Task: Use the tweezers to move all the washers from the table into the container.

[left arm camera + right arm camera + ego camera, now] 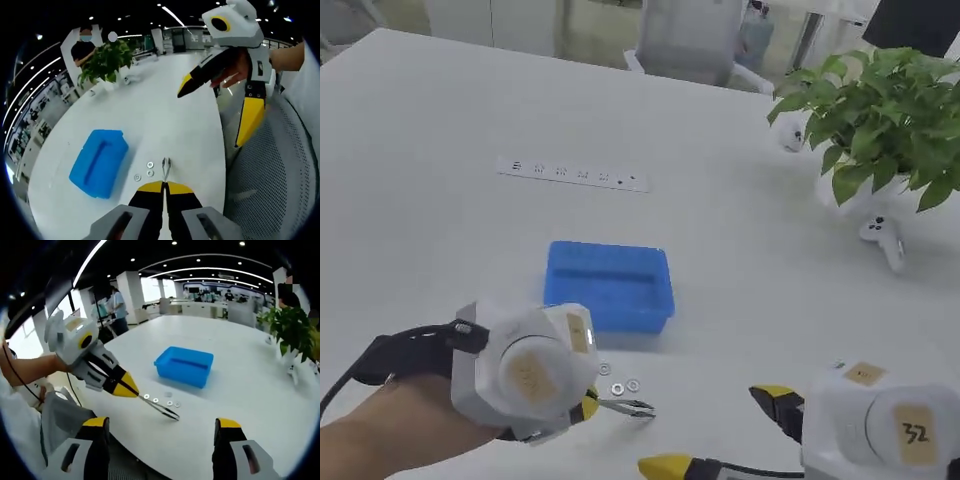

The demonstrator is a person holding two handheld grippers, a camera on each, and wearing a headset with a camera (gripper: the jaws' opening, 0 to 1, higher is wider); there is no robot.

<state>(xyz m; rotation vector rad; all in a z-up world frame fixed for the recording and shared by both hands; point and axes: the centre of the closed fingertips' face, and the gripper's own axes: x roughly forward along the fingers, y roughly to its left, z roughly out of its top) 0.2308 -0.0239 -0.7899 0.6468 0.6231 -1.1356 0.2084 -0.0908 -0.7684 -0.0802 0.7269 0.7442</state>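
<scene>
On the white table [440, 150] of an open office, I am lining up tweezers on washers.
My left gripper [164, 184] is clamping its jaws together on the slim metal tweezers [165, 167], whose tips are sitting just beside the small flat metal washers [149, 169] straight ahead of that claw. The blue plastic container [114, 159] is lying beyond them. My right gripper [161, 424] is hanging with jaws wide apart. I am judging the washers light, thin and slippery, best pinched across the rim.
</scene>
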